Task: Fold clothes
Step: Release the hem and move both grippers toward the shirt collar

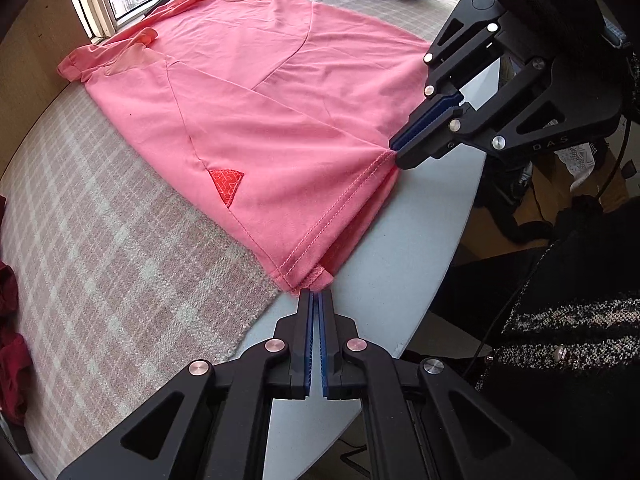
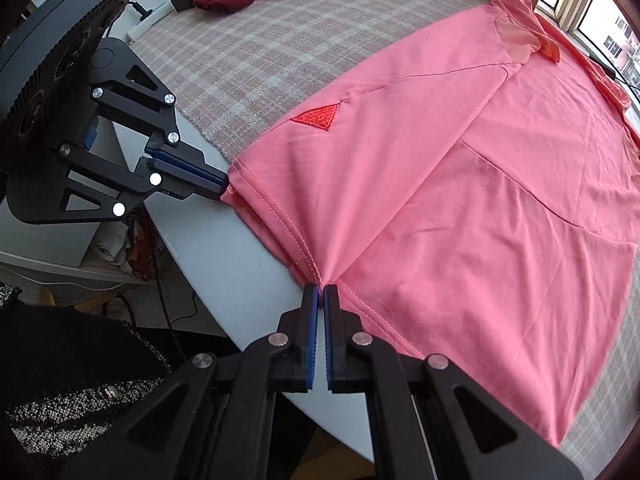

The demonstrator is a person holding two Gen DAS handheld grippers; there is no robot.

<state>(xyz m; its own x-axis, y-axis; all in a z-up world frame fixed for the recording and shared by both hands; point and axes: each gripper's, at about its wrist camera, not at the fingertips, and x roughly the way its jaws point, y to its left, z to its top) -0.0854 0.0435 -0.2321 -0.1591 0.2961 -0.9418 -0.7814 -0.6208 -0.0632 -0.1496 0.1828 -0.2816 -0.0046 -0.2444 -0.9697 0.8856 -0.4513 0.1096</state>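
The tabletop is pale grey with a rounded near edge, and a checked mat covers most of it. On the mat lies the shirt, pink, spread flat with its long axis running from the near edge toward the far edge by the window; collar and sleeves are at the far end, the hem at the near end, where it overhangs the mat onto bare tabletop. One side looks already folded in along a diagonal crease, though the fisheye view makes that hard to confirm.

The hem runs roughly along the near edge, between the two tools. The left hand-held gripper has its jaws closed to a thin slit on the hem's left corner. The right hand-held gripper is pinched on the hem further right, with cloth puckering into its tips. Both sit at the shirt's near end, so the whole garment lies ahead of them, toward the far edge. The likely next move, carrying the hem forward over the body, goes along that long axis, with both hands equally near.

A small red triangle patch sits near the shirt's left side.
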